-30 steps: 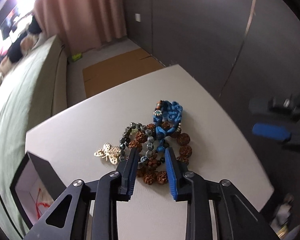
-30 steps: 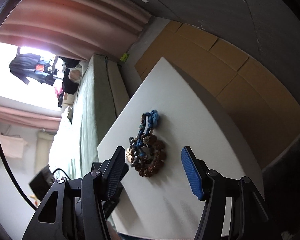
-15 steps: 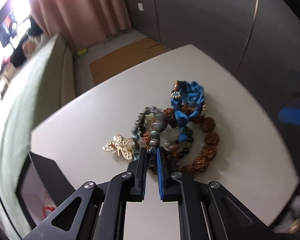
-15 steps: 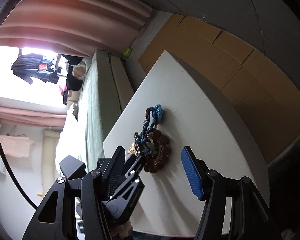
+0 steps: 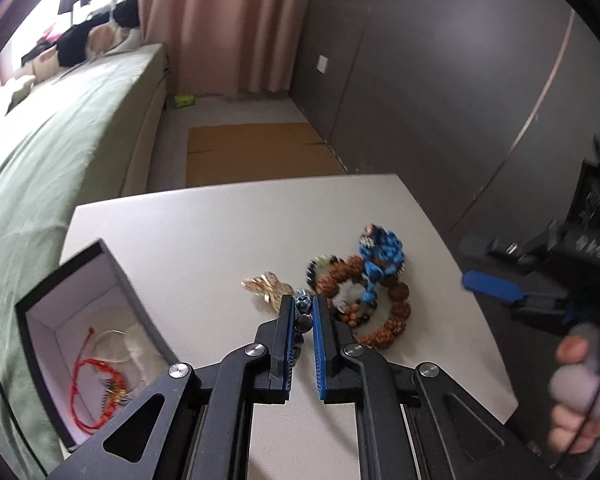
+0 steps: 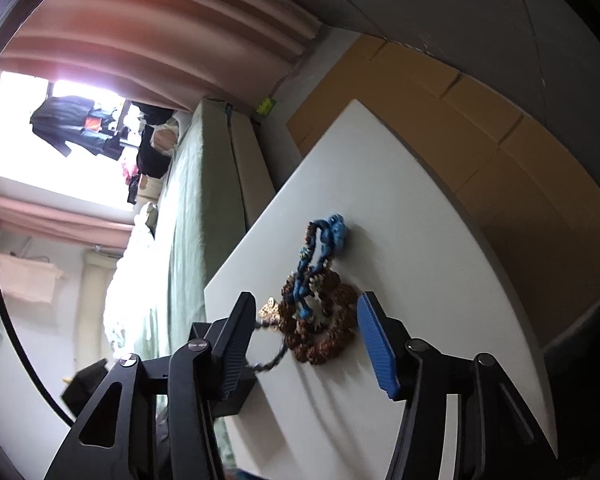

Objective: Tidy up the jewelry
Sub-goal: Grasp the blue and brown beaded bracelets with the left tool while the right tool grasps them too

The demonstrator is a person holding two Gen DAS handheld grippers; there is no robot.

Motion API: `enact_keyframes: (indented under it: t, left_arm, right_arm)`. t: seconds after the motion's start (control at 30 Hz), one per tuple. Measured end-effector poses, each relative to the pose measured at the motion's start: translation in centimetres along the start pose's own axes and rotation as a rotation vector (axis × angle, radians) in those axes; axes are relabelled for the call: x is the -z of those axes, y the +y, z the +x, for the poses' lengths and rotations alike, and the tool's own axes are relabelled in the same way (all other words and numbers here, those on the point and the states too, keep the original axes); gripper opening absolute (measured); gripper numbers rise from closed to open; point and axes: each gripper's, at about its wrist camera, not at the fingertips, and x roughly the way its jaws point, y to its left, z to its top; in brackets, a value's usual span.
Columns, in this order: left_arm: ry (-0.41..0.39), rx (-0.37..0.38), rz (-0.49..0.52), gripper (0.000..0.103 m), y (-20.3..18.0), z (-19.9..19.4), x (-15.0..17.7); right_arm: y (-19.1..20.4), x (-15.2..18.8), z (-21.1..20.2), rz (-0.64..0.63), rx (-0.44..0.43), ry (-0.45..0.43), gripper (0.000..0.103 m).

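Bracelet [image 5: 303, 312] pinched in left gripper [image 5: 303, 320], lifted off pile [image 5: 360, 288] on table [image 5: 204, 232]; right gripper [image 6: 300, 344] spread, empty. Risk: beads snag pile (tangled strands), dragging it toward box [image 5: 40, 300].

From the left wrist we are looking forward and down along the left tongs [image 5: 303, 312], sitting close above the worktop [image 5: 204, 240], facing the bed [image 5: 60, 140] and curtain [image 5: 228, 24] beyond its far edge. From the right wrist we are looking along the right tongs [image 6: 304, 344] with the picture rolled sideways, so the worktop [image 6: 420, 240] is slanting across it. Both views are sharing the jewelry pile [image 5: 360, 288] [image 6: 320, 312], the bed [image 6: 196, 208] and the cardboard on the floor [image 5: 256, 152] [image 6: 480, 120].
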Motion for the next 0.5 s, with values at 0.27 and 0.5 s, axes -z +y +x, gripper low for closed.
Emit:
enact_keyframes:
  t: [0.27,0.5]
  left_arm:
    - [-0.077,0.026,-0.077,0.009,2.9,-3.1,-1.0]
    - [-0.141,0.025,-0.157,0.009,6.2,-6.3,-1.0]
  right_arm:
    - [0.3,-0.6,3.7,-0.042,0.057,0.012,0.039]
    - [0.7,-1.0,5.6,-0.079,0.098,-0.008,0.029]
